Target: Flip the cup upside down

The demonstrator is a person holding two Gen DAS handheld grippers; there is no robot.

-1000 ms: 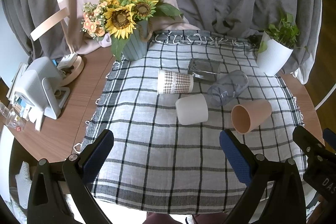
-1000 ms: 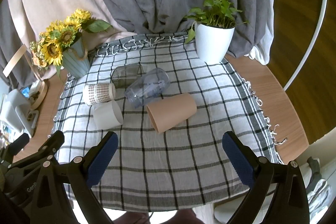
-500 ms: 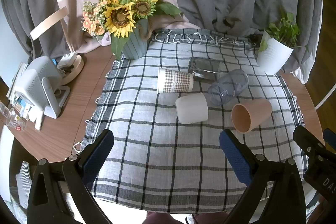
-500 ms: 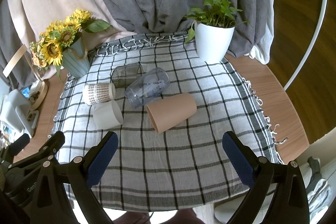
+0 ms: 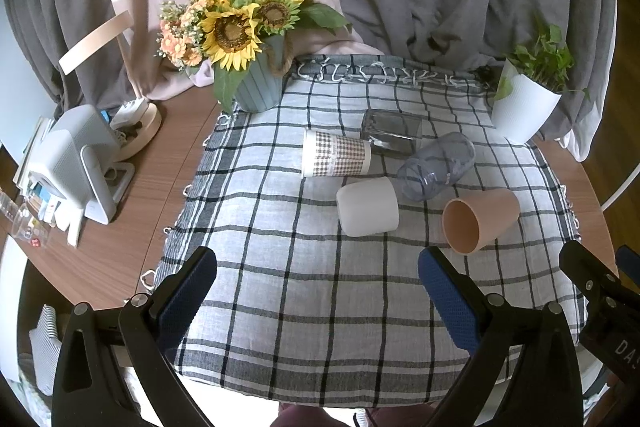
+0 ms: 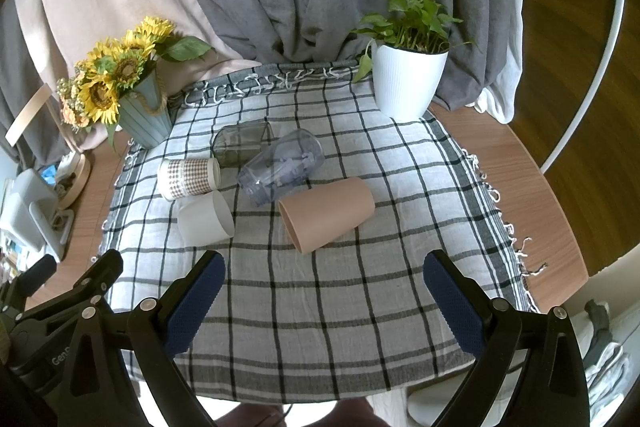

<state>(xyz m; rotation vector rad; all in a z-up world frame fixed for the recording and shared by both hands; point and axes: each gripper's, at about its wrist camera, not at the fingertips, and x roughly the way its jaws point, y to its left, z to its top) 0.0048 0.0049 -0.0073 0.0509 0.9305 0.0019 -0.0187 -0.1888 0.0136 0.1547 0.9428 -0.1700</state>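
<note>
Cups (image 5: 367, 206) sideways, right tool (image 5: 600, 291) cropped

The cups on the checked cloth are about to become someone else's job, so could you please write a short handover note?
Left gripper and right gripper: both open, empty, hovering short of the cups.
Five cups lie on their sides mid-cloth: peach cup, white cup, checked paper cup, clear blue tumbler, grey glass.
Done: nothing flipped.
Left: grasp a cup, set it rim down.
</note>
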